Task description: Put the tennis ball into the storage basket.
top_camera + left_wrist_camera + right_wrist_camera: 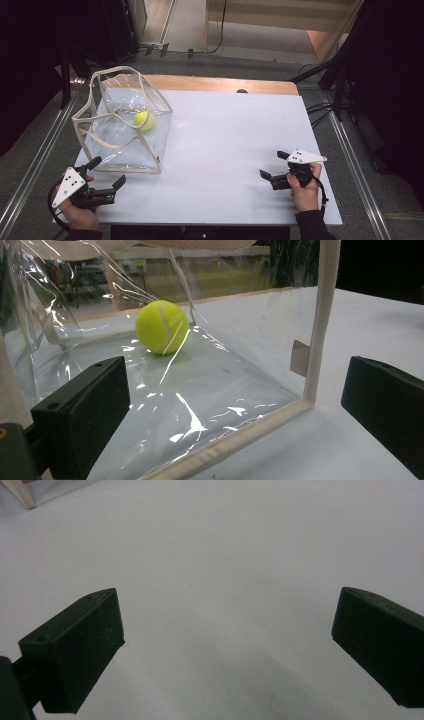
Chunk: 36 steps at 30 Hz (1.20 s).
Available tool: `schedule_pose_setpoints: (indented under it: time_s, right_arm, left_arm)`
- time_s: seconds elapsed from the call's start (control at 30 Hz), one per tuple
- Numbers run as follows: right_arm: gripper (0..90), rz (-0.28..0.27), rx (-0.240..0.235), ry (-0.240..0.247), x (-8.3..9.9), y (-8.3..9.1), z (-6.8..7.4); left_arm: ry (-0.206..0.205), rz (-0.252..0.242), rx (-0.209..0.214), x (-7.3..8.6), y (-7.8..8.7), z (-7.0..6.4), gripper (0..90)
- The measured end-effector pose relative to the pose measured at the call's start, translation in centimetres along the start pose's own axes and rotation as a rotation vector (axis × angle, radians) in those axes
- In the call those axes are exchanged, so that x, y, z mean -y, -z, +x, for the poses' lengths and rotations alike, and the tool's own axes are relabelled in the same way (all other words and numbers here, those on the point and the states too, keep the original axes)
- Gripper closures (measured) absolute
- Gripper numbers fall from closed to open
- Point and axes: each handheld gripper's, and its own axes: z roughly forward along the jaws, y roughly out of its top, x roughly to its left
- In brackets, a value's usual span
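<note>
The clear bag (pixel 125 122) stands on the tabletop (pixel 225 145), with the tennis ball (pixel 143 120) resting inside it on its floor. The left claw (pixel 107 175) sits just beside the bag's near bottom edge, jaws wide and empty, the ball lying ahead of it behind the plastic wall. The right claw (pixel 274 165), also wide and empty, rests well apart from the bag, so the left hand looks nearer.

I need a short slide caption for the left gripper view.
Open left gripper facing a clear bag with a tennis ball inside.

table (pixel 235 150): white top, wooden far edge | floor (pixel 30 165): grey | surroundings: dark
</note>
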Motion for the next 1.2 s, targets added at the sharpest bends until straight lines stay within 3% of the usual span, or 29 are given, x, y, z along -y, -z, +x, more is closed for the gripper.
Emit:
schedule_pose_setpoints:
  time_s: [0.87, 1.2]
  right_arm:
    - [0.0, -0.078, 0.071, -0.102, 2.4, 3.6, -2.1]
    - [0.0, -0.128, 0.144, -0.164, 3.9, 5.6, -2.7]
  left_arm:
    - [0.003, -0.001, 0.000, 0.0, 0.0, 0.0, 0.0]
    - [0.003, -0.006, 0.003, 0.0, 0.1, 0.1, 0.0]
